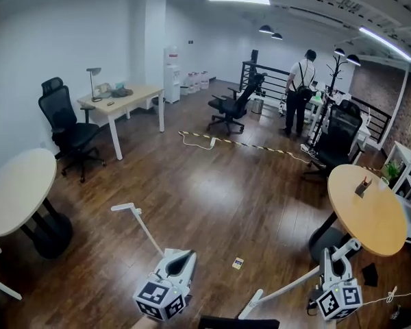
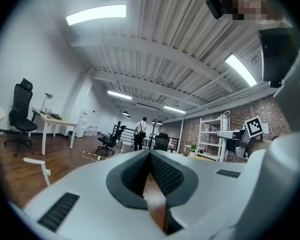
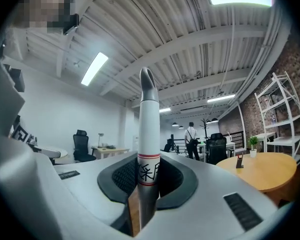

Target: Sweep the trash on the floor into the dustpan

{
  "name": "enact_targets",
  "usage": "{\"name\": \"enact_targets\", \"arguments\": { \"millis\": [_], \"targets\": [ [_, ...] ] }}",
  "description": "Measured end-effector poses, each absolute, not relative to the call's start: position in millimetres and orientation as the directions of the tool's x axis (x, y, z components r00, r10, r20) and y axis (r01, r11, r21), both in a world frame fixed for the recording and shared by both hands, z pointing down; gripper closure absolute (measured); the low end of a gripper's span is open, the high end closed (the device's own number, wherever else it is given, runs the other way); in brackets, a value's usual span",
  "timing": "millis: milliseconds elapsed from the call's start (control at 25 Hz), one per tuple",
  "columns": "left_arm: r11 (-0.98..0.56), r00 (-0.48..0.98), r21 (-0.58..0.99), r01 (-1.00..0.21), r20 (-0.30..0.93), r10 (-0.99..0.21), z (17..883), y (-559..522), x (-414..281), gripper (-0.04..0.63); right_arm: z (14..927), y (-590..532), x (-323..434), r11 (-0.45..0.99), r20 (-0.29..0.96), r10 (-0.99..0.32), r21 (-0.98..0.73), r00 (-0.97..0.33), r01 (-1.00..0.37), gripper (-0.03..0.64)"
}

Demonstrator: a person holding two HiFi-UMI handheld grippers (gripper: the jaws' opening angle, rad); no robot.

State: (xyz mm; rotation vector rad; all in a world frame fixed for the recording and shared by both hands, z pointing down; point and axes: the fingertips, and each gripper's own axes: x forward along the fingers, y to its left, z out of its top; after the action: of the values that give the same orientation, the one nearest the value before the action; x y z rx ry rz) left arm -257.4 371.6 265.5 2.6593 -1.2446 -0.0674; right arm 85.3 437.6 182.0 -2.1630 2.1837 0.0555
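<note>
A small pale scrap of trash (image 1: 238, 263) lies on the wood floor between my two grippers. My right gripper (image 1: 329, 262) (image 3: 147, 169) is shut on a white broom handle (image 1: 288, 290) (image 3: 148, 129) with red bands and a printed label; the handle's end sticks up past the fingers. A dark flat shape (image 1: 236, 323) sits at the bottom edge, below the handle's low end; I cannot tell what it is. My left gripper (image 1: 181, 258) (image 2: 150, 156) is shut with nothing between its pads. A thin white handle (image 1: 138, 225) (image 2: 37, 165) stands just left of it, its base hidden behind the gripper.
A pale round table (image 1: 17, 190) stands at left and an orange round table (image 1: 366, 208) at right. Behind are a desk (image 1: 120, 98), office chairs (image 1: 68, 132), a taped cable (image 1: 240, 143) across the floor and a person (image 1: 301, 91). A small black object (image 1: 370, 274) lies near the right gripper.
</note>
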Motion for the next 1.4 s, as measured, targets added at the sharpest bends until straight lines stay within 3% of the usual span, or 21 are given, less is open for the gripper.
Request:
{"name": "enact_targets", "arguments": {
  "millis": [120, 400, 640, 1000, 1400],
  "targets": [
    [-0.657, 0.672, 0.175, -0.733, 0.032, -0.740, 263, 348, -268, 0.575, 177, 405, 57, 0.049, -0.068, -0.997, -0.030, -0.047, -0.998, 0.538],
    [-0.655, 0.663, 0.112, -0.747, 0.057, -0.746, 263, 270, -207, 0.575, 174, 327, 72, 0.159, -0.088, -0.984, -0.021, -0.156, -0.987, 0.538],
    [-0.712, 0.721, 0.125, -0.691, 0.038, -0.692, 257, 198, -107, 0.575, 175, 251, 147, 0.218, -0.101, -0.972, -0.027, -0.214, -0.976, 0.538],
    [-0.669, 0.679, 0.117, -0.734, 0.084, -0.729, 270, 77, 13, 0.575, 189, 126, 266, 0.243, -0.098, -0.966, -0.013, -0.240, -0.970, 0.538],
    [-0.657, 0.671, 0.136, -0.741, 0.120, -0.732, 286, -45, 72, 0.574, 212, 5, 328, 0.229, -0.077, -0.970, 0.027, -0.231, -0.973, 0.538]
  ]
}}
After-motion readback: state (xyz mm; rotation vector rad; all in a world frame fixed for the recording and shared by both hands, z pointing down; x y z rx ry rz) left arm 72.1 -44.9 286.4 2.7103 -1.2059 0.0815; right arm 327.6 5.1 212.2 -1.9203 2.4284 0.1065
